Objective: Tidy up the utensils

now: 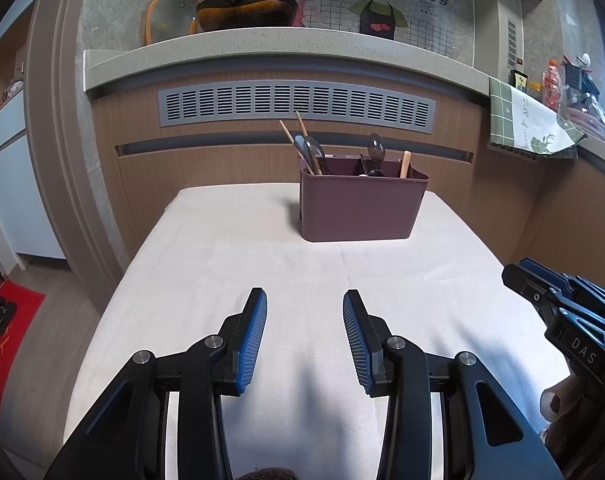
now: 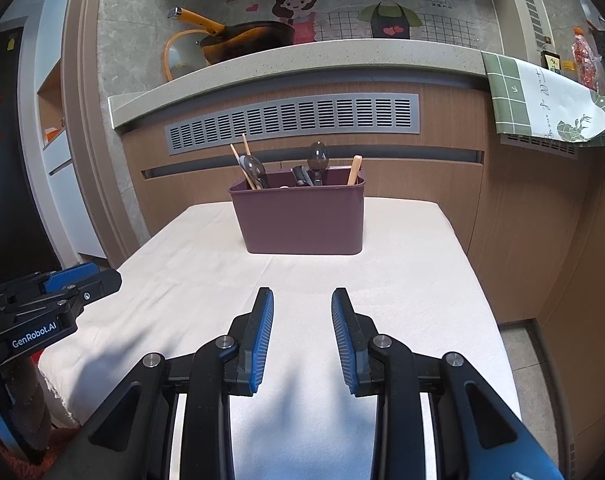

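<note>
Both tongs apart and empty, utensil bin at far end of the surface.
Maroon bin [image 1: 362, 204] stood upright, long axis left-right, near the far edge of the cloth-covered surface [image 1: 222, 264]. Chopsticks [image 1: 302, 142] leaned left in its left end; dark spoons [image 1: 376, 148] upright mid-bin; wooden handle [image 1: 404, 164] at right. Left tongs [image 1: 305, 300] and right tongs [image 2: 302, 296] sat over the near half, nothing between the blue pads [image 2: 264, 332]. Bare cloth between tongs and bin. Cabinet with vent grille [image 2: 294, 120] close behind bin.
</note>
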`<state>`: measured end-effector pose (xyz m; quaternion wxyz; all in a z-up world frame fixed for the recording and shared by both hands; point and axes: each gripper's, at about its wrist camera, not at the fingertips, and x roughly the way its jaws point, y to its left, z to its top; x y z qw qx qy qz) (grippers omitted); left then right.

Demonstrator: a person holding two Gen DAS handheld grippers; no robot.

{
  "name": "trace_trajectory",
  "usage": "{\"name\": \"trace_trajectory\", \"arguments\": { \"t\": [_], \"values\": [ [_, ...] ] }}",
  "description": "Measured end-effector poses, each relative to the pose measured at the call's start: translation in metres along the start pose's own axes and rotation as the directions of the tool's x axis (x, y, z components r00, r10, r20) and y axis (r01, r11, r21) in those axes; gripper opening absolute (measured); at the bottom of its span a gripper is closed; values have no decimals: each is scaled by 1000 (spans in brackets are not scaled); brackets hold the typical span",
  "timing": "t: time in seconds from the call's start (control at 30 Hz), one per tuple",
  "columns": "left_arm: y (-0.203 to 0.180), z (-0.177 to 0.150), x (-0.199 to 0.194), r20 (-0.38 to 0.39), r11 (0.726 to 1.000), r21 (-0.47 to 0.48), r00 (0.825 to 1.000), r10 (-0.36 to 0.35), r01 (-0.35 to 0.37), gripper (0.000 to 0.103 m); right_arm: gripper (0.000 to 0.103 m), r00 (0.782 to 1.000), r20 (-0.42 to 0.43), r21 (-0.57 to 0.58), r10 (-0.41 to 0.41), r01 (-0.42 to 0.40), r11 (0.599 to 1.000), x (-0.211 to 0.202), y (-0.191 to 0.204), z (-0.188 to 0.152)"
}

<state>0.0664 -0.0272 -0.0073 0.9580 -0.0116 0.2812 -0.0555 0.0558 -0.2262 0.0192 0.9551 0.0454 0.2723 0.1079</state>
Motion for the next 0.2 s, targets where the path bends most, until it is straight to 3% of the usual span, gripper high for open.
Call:
{"name": "trace_trajectory", "arguments": {
  "t": [0.2],
  "values": [
    [9,0,4,-18,999,-41,999,-35,34,41,29,1000,1,-5,-7,7,1000,0,1,2]
  ]
}}
